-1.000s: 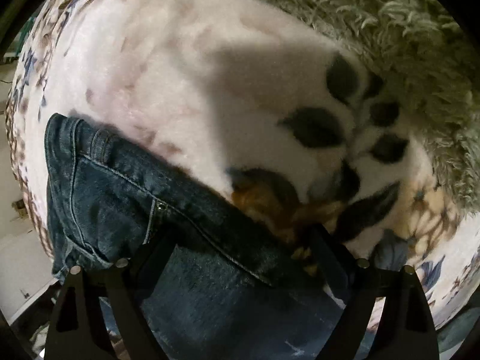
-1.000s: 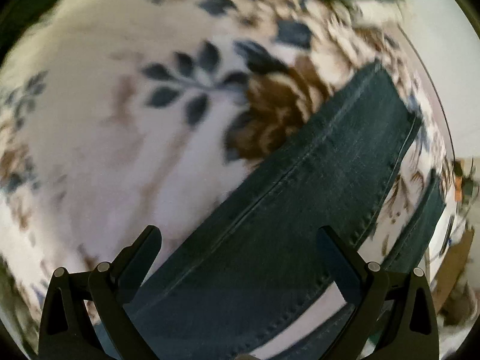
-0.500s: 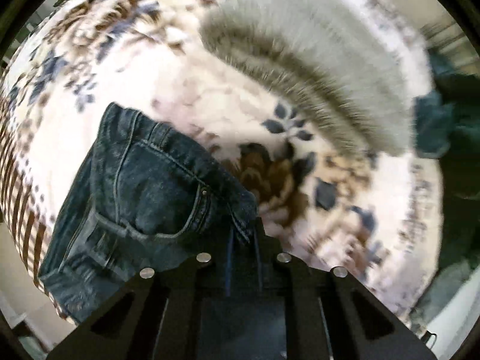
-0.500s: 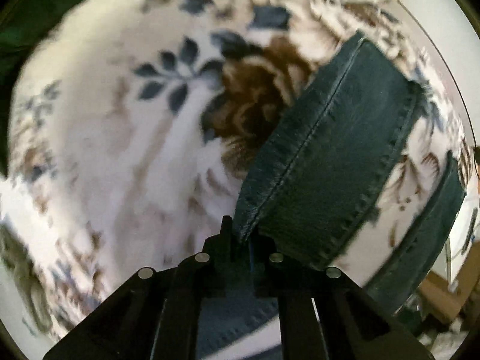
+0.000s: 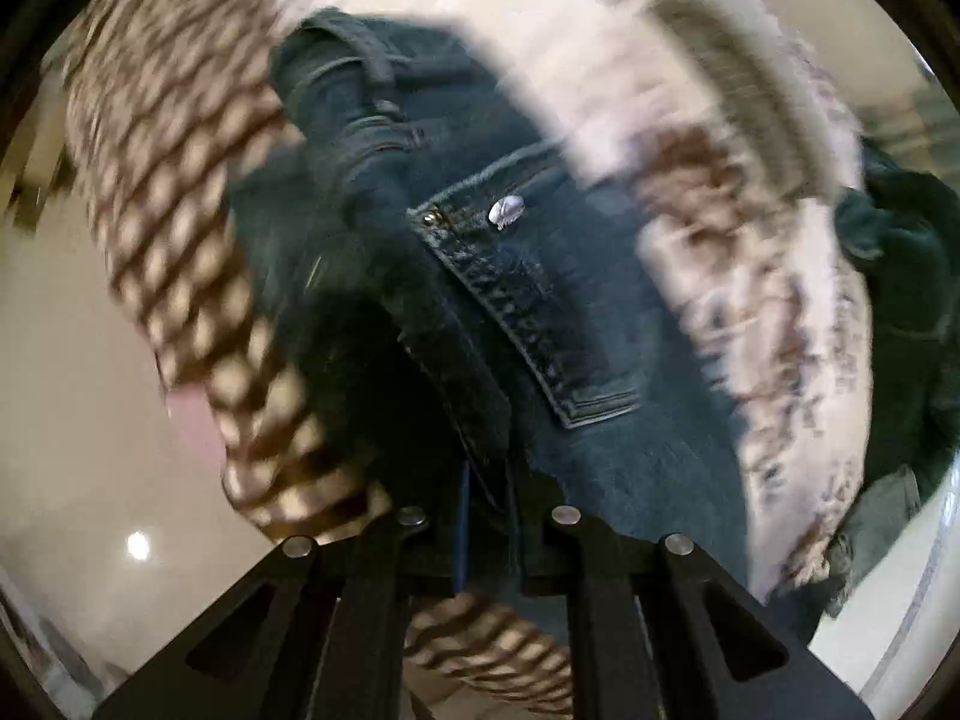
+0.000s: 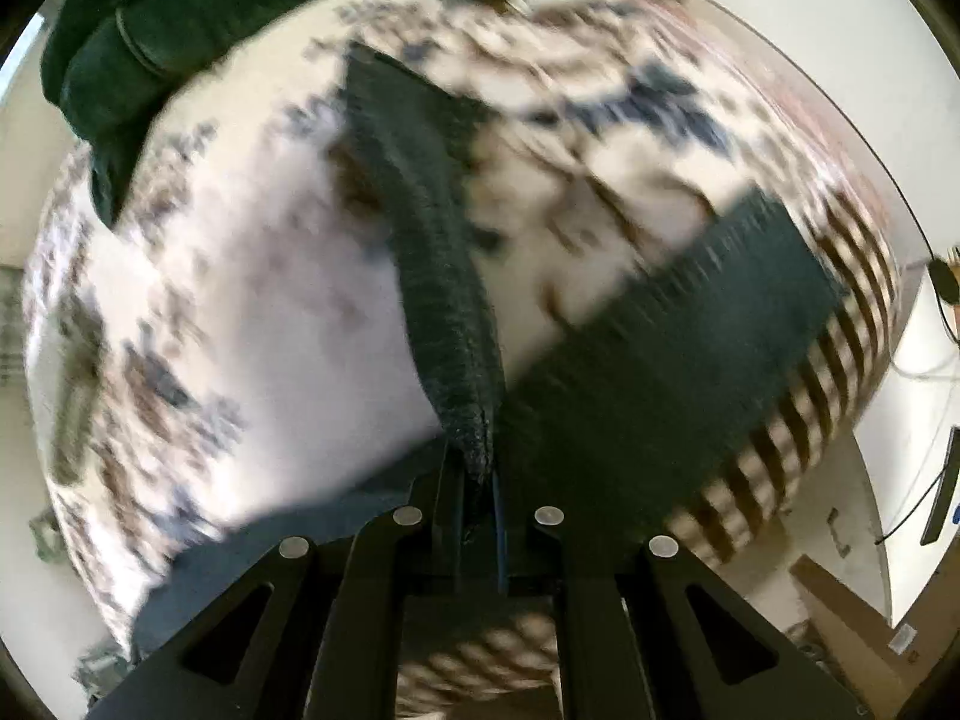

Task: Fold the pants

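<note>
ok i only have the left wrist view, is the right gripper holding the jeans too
Observer: Yes, the right gripper is shut on a bunched edge of the jeans.
Operator: which part does it have
Observer: A leg end; the other leg lies across the floral blanket.
Operator: anything else over there
Observer: A dark green garment lies at the blanket's far left edge.

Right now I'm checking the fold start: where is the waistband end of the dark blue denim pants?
In the left wrist view, the waistband hangs upper centre-left, above the silver button, against the brown-patterned blanket.
</note>
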A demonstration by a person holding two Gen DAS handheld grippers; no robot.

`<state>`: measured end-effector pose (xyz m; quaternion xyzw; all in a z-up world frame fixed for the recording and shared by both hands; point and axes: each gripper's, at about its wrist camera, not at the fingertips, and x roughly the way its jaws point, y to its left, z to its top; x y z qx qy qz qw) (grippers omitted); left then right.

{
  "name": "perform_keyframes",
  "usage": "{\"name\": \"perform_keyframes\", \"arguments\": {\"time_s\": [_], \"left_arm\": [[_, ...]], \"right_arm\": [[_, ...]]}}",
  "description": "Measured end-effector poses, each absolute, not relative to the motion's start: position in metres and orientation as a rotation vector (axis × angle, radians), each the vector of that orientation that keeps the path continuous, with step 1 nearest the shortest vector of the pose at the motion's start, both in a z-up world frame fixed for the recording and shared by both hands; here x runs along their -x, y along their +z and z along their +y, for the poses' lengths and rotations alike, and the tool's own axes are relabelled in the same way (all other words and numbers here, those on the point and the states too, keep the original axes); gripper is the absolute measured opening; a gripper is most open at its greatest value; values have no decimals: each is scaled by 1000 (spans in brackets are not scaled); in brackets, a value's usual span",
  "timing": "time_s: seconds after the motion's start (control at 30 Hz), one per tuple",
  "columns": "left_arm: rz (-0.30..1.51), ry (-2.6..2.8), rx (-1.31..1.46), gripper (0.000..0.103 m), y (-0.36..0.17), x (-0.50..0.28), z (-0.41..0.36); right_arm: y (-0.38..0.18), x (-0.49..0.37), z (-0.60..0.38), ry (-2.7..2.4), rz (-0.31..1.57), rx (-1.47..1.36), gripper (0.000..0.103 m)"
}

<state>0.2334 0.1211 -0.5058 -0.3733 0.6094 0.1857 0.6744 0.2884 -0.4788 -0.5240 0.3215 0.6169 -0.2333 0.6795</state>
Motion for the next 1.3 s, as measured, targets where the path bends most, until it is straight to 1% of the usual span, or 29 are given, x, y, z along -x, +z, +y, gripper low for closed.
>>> {"name": "perform_keyframes", "arguments": {"time_s": [0.03,0.07,0.1,0.13,0.17,0.2,0.23,0.27,0.3,0.33,0.37,0.4,0.47,0.57,0.7,0.73,0.77,0.8,0.87,0.93,1.03,1.1,1.17,1.23,1.3], "left_arm": [[1389,428,855,9,-526,-228,121],[1395,439,870,13,-535,-226,122],[1385,447,887,13,-541,-221,120],[1367,446,877,14,-541,-223,118],[1360,445,853,16,-538,-223,115],[1353,444,816,21,-531,-226,111],[1349,447,786,25,-525,-225,108],[1337,458,729,34,-514,-227,102],[1317,456,673,43,-502,-227,96],[1307,454,647,47,-497,-225,92],[1292,455,585,59,-484,-227,82],[1285,451,551,73,-479,-228,76],[1272,425,482,81,-466,-231,62],[1266,377,410,81,-464,-237,41],[1306,287,377,81,-479,-260,9],[1314,266,358,81,-484,-267,-4],[1318,251,343,81,-485,-267,-12],[1319,221,329,81,-488,-274,-25],[1321,187,297,81,-491,-284,-44],[1326,143,281,81,-493,-291,-61],[1324,104,255,81,-492,-293,-79],[1330,91,244,81,-495,-292,-87],[1333,85,227,81,-499,-290,-92],[1344,89,204,81,-506,-288,-94],[1364,97,190,81,-516,-285,-93]], "right_arm": [[-535,-278,-483,-528,1381,-733,7],[-547,-268,-487,-526,1381,-752,7],[-558,-261,-492,-520,1402,-770,8],[-566,-255,-497,-518,1418,-795,15],[-574,-246,-504,-537,1440,-822,31],[-578,-240,-511,-555,1450,-829,37],[-579,-233,-517,-574,1454,-838,48],[-577,-226,-525,-589,1441,-858,50],[-574,-219,-533,-596,1424,-873,50],[-570,-215,-539,-606,1413,-875,51],[-565,-211,-547,-618,1392,-885,51],[-560,-208,-557,-629,1362,-906,51],[-553,-202,-581,-668,1279,-971,51],[-557,-199,-617,-751,1193,-1048,51],[-587,-204,-657,-833,1129,-1168,51],[-593,-207,-661,-838,1114,-1178,43],[-597,-210,-665,-835,1100,-1176,13],[-598,-216,-666,-837,1113,-1152,5],[-582,-227,-660,-802,1086,-1099,5],[-544,-233,-651,-716,993,-1064,5],[-487,-219,-644,-641,827,-1065,5],[-469,-202,-647,-638,764,-1047,5],[-480,-186,-653,-666,763,-1048,5],[-513,-165,-662,-689,802,-1079,5],[-557,-152,-666,-731,902,-1100,5]]}}
